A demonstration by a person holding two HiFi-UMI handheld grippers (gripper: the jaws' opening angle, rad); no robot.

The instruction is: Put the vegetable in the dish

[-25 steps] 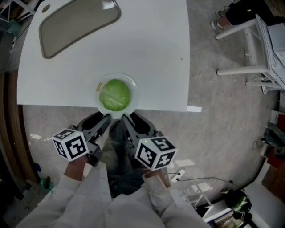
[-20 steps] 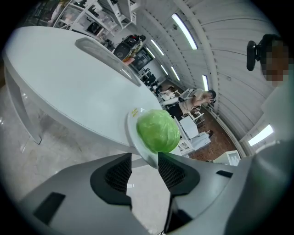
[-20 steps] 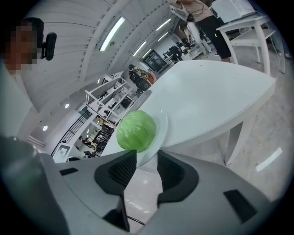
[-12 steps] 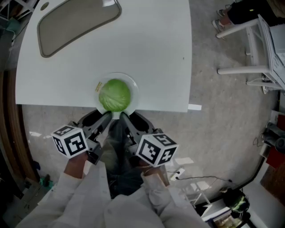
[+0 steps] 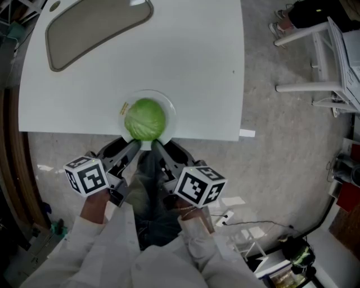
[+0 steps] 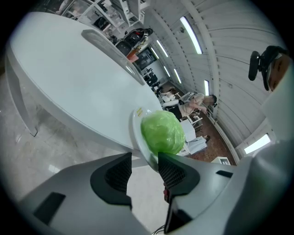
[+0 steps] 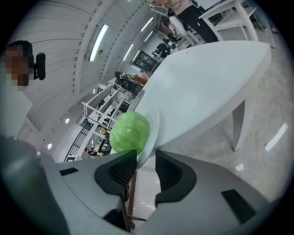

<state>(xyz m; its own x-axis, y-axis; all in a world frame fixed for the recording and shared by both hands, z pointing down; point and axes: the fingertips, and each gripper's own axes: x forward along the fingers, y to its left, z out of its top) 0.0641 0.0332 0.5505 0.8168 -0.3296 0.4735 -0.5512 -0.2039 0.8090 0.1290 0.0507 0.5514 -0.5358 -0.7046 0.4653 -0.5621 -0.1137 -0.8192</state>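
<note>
A round green cabbage (image 5: 145,119) sits in a white dish (image 5: 169,110) that overhangs the near edge of the white table (image 5: 197,67). Just below that edge, my left gripper (image 5: 125,151) and right gripper (image 5: 167,152) point up at the dish from either side, tips close to its rim. In the left gripper view the cabbage (image 6: 161,133) shows above the left gripper (image 6: 144,167), whose jaws stand apart. The right gripper (image 7: 146,163) has a narrower gap, with the cabbage (image 7: 130,132) and dish rim (image 7: 154,128) just beyond. Neither holds anything.
A grey-brown tray (image 5: 95,25) lies at the table's far left. White furniture legs (image 5: 315,56) and a seated person (image 5: 304,14) are off to the right. Cables (image 5: 242,225) run over the floor near my feet.
Both grippers have shifted slightly, the marker cubes drifting a little; the cabbage and dish have stayed put.
</note>
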